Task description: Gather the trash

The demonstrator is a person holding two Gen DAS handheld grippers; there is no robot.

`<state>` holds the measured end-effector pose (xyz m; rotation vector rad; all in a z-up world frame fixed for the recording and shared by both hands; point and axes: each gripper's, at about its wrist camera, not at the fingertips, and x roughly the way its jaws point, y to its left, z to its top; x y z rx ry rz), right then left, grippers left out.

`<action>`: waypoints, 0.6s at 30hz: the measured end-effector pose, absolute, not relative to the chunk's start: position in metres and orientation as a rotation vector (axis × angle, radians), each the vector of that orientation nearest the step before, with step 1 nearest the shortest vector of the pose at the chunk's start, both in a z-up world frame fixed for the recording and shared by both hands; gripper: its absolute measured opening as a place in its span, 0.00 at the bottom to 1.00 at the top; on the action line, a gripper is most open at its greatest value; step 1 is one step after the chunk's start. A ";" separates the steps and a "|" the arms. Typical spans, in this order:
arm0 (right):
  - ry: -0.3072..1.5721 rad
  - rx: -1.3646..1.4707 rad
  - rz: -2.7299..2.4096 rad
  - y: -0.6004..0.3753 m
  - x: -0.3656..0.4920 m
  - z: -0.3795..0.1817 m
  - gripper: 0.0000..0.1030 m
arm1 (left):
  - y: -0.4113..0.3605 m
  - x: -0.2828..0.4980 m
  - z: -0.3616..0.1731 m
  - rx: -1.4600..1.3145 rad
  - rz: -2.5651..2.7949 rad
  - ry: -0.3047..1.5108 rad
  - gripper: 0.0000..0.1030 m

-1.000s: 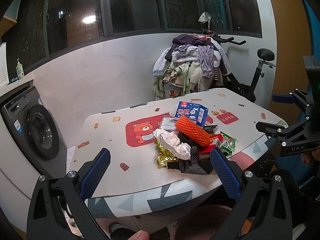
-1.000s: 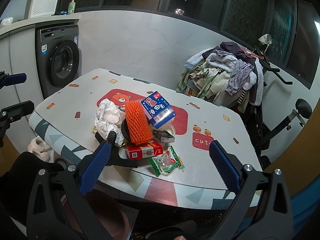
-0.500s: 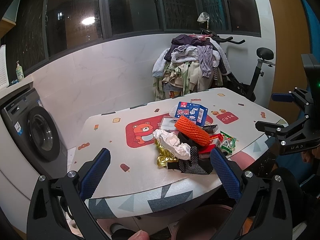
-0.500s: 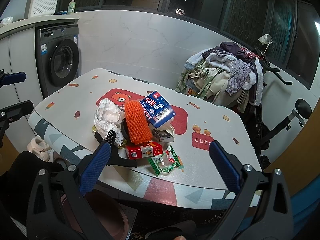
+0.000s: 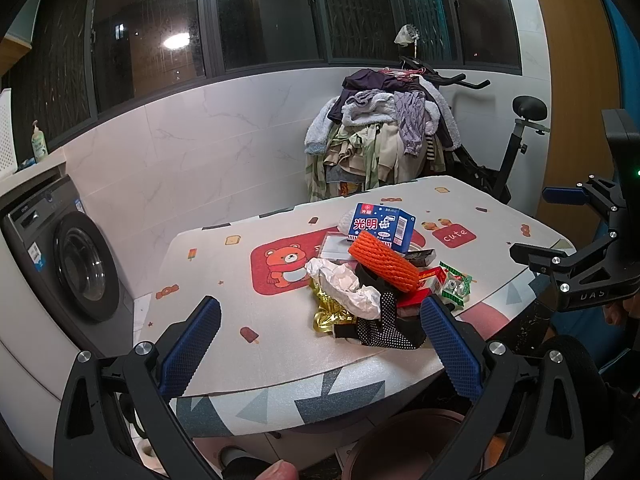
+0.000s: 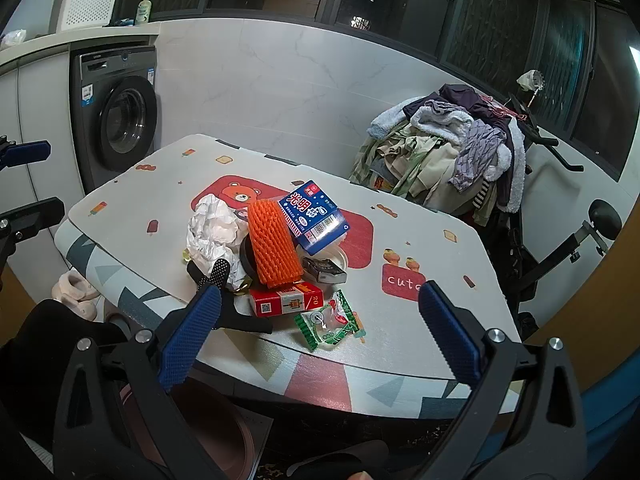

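Trash pile (image 6: 276, 256) lies on the table (image 6: 432, 256), ahead of both wide-spread, empty grippers, left gripper (image 5: 320, 344) and right gripper (image 6: 320, 332).

Trash heaped near tabletop (image 6: 440, 256) edge: orange foam net (image 6: 273, 246) atop blue carton (image 6: 314, 216), crumpled white paper (image 6: 212, 232), red box (image 6: 286, 300), green wrapper (image 6: 330, 326) apart.

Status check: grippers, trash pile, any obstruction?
Left gripper open, empty; right gripper open, empty, both short of the table. Trash pile untouched. Nothing in the way.
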<state>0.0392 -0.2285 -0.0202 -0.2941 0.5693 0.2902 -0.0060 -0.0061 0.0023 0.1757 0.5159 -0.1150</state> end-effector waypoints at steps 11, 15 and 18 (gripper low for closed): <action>0.573 -0.284 0.297 -0.230 0.039 -0.020 0.95 | -0.006 -0.006 0.002 0.174 -0.116 0.515 0.95; 0.574 -0.285 0.297 -0.230 0.039 -0.020 0.95 | -0.006 -0.006 0.003 0.175 -0.116 0.516 0.95; 0.574 -0.285 0.297 -0.231 0.039 -0.020 0.95 | -0.006 -0.007 0.002 0.174 -0.118 0.517 0.95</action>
